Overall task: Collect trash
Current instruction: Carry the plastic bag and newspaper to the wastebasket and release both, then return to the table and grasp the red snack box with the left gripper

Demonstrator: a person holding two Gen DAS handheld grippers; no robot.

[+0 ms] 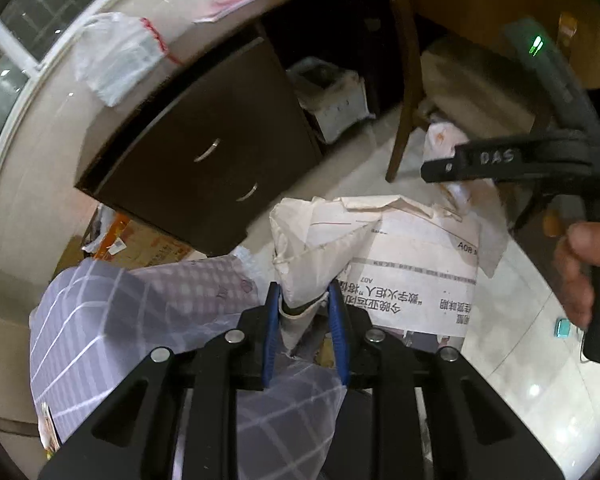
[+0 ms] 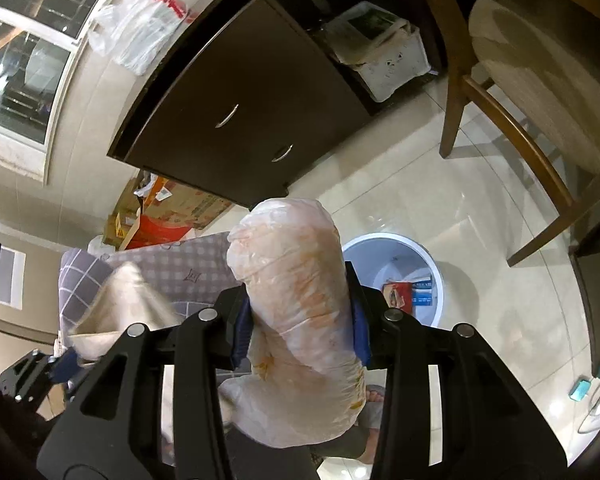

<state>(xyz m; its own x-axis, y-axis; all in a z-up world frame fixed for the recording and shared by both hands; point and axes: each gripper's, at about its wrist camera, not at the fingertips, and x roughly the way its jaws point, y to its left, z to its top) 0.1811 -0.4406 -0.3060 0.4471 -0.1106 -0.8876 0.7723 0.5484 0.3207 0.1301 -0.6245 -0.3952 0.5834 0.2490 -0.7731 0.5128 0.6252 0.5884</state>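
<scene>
The right hand-held gripper (image 2: 300,320), squeezing a plastic bag (image 2: 296,304), and the left hand-held gripper (image 1: 305,312), pinching newspaper (image 1: 380,256), should hang right over the white bin (image 2: 432,264) before letting go.

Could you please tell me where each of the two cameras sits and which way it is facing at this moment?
Left wrist: on the left tool, facing down at the newspaper it clamps; the right tool and a hand show.
Right wrist: on the right tool, facing down past its plastic-wrapped bundle to the white bin; the left tool shows.
Shared: dark cabinet, checked cloth, chair.
</scene>
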